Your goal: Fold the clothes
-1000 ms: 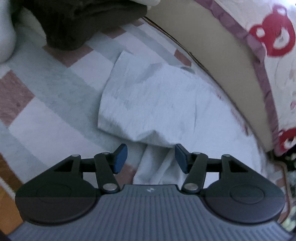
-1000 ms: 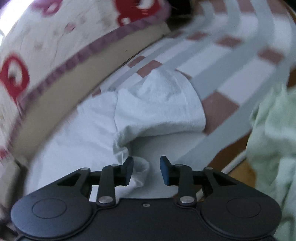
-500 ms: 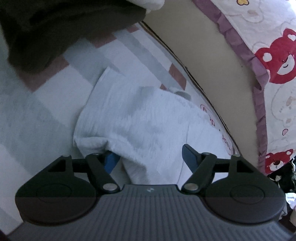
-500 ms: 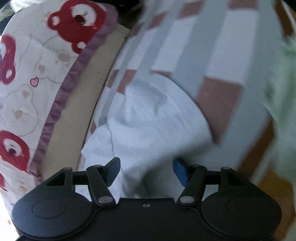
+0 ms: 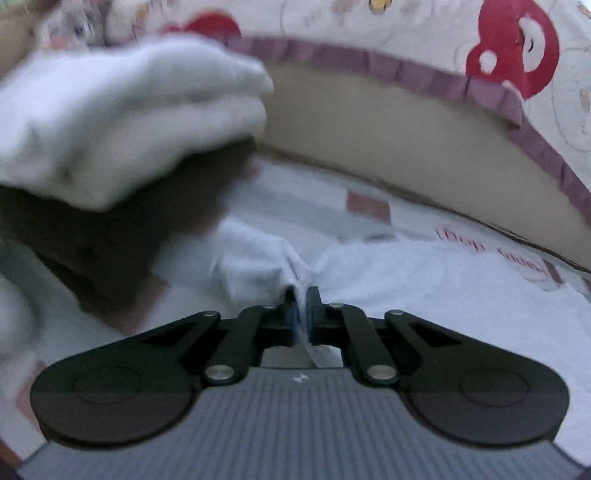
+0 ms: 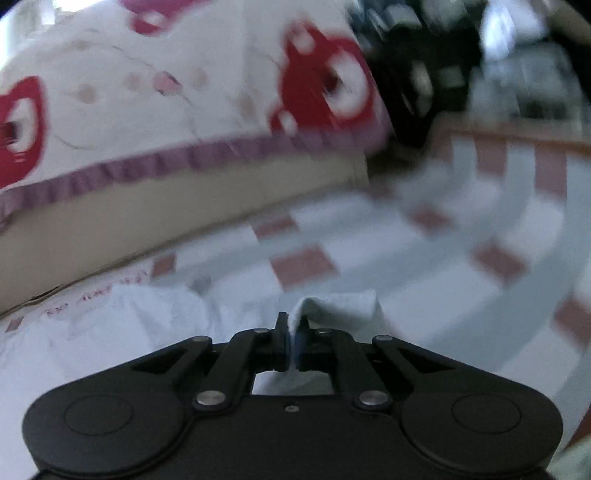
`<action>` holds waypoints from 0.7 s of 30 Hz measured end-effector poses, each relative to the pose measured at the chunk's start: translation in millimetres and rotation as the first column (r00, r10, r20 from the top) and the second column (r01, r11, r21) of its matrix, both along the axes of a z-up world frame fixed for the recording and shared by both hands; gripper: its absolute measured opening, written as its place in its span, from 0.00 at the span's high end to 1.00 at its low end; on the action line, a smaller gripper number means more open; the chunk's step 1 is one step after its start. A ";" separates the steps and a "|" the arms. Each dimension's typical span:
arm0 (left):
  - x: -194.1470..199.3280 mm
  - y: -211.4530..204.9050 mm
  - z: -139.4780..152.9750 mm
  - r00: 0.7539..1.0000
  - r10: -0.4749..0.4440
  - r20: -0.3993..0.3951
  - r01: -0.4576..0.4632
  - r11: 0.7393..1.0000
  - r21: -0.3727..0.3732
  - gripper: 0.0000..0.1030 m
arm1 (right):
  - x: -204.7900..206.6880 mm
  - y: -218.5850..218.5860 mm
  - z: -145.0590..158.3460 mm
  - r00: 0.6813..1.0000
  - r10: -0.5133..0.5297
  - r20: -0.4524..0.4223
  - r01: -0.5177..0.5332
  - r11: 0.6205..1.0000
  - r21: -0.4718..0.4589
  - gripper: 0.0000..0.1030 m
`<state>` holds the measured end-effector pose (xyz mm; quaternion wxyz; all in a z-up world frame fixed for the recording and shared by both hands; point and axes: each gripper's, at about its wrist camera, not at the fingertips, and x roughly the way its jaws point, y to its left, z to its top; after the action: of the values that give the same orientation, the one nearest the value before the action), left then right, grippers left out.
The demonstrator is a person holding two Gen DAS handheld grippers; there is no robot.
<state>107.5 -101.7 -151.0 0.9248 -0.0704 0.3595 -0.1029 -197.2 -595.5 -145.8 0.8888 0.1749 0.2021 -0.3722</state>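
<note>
Left hand-held gripper (image 5: pixel 302 314) pinches white shirt (image 5: pixel 443 295) at lower centre; right hand-held gripper (image 6: pixel 293 345) pinches another edge. Shirt lies on checked mat (image 6: pixel 443 258), partly folded, fold seems underway. Upper left: folded stack (image 5: pixel 122 122), likely finished.

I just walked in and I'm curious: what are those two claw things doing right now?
Left gripper: closed, pinching a fold of the white garment.
Right gripper: closed, pinching another fold of that garment.

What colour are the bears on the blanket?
Red bears on a white blanket, clearest in the left wrist view.
</note>
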 end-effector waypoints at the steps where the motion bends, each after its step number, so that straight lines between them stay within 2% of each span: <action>1: 0.1 1.9 -2.1 1.000 0.011 -0.010 -0.011 1.000 0.004 0.96 | 1.7 -2.6 -2.4 0.999 0.002 -0.036 -0.003 1.000 -0.014 0.98; 5: 0.6 9.7 -10.6 0.997 0.053 -0.050 -0.052 0.998 0.019 0.96 | 11.2 -14.2 -19.1 0.977 -0.006 -0.213 -0.002 0.999 -0.038 0.97; 6: 0.7 11.6 -12.7 0.996 0.064 -0.060 -0.063 0.998 0.023 0.95 | 14.4 -16.9 -25.0 0.963 -0.023 -0.268 0.015 0.999 -0.029 0.92; 7: 0.9 13.5 -14.8 0.995 0.075 -0.070 -0.073 0.997 0.027 0.94 | 15.6 -18.7 -28.5 0.948 -0.057 -0.312 0.052 0.998 -0.024 0.77; 9: 1.1 17.4 -19.0 0.991 0.096 -0.089 -0.094 0.995 0.036 0.86 | 12.3 -19.7 -28.4 0.917 -0.161 -0.366 0.164 0.986 -0.022 0.53; 10: 1.2 19.3 -21.1 0.989 0.107 -0.099 -0.104 0.994 0.040 0.86 | 8.7 -17.5 -22.8 0.907 -0.208 -0.366 0.216 0.976 -0.018 0.53; 11: 3.2 22.7 -19.2 0.988 0.111 -0.111 -0.109 0.994 0.027 0.81 | 5.5 -13.9 -15.4 0.899 -0.246 -0.362 0.259 0.966 -0.013 0.52; 12: 5.0 27.1 -17.4 0.988 0.098 -0.122 -0.100 0.995 -0.008 0.79 | 4.2 -8.3 -7.0 0.903 -0.255 -0.345 0.271 0.963 -0.003 0.52; 15: 9.5 40.8 -12.8 0.988 0.045 -0.150 -0.064 0.990 -0.126 0.71 | 18.0 27.0 21.8 0.964 -0.082 -0.252 0.092 0.995 0.028 0.52; 17: 9.5 43.2 -14.1 0.985 0.021 -0.171 -0.052 0.983 -0.175 0.70 | 41.3 57.4 38.8 0.970 0.089 -0.228 -0.085 0.996 0.029 0.52; 19: 9.1 43.5 -14.2 0.987 -0.001 -0.161 -0.030 0.981 -0.194 0.73 | 71.8 89.5 49.7 0.935 0.278 -0.220 -0.277 0.960 0.036 0.52; 20: 8.5 42.3 -13.6 0.989 -0.013 -0.146 -0.015 0.981 -0.192 0.77 | 92.3 106.9 52.8 0.898 0.376 -0.227 -0.378 0.925 0.039 0.52; 21: 7.5 40.1 -11.8 0.992 -0.027 -0.126 0.004 0.984 -0.181 0.92 | 114.8 127.3 54.9 0.849 0.472 -0.238 -0.477 0.878 0.042 0.52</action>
<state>114.9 -61.7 -162.8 0.8888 -0.1574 0.4079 -0.1376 -82.4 -468.1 -90.9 0.9234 0.0646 0.3420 -0.1617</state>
